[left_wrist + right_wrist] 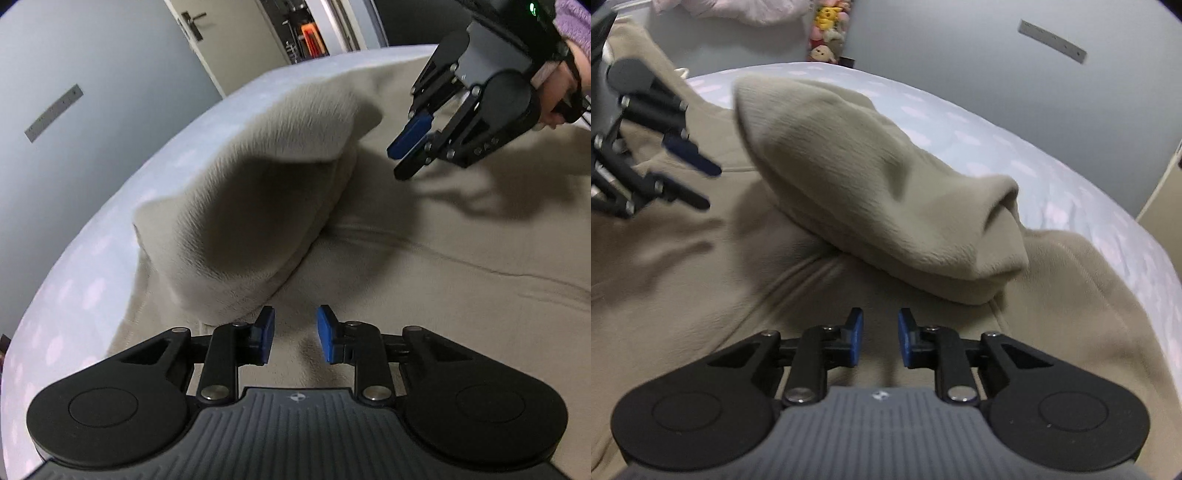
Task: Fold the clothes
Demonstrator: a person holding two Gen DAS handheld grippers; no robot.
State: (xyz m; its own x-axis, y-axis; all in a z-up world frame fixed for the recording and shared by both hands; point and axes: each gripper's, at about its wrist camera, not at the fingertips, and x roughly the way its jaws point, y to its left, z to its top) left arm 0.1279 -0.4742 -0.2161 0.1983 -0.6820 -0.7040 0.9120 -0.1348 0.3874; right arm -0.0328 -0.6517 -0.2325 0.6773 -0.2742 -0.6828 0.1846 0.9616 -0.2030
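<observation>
**Sleeve laid across, both grippers empty**

The beige sweatshirt lay spread on the bed, one sleeve apparently folded across its body. The left gripper and right gripper hovered just above it, jaws partly open, holding nothing. Next would likely come gripping the opposite edge.

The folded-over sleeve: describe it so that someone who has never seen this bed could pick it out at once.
Find the bed with the pale blue, cloud-patterned sheet, and the beige fleece garment spread flat across it. On top of that garment lies the sleeve, a thick tube of the same beige fleece. It alone bulges up off the flat cloth and ends in an open, rolled cuff.
</observation>
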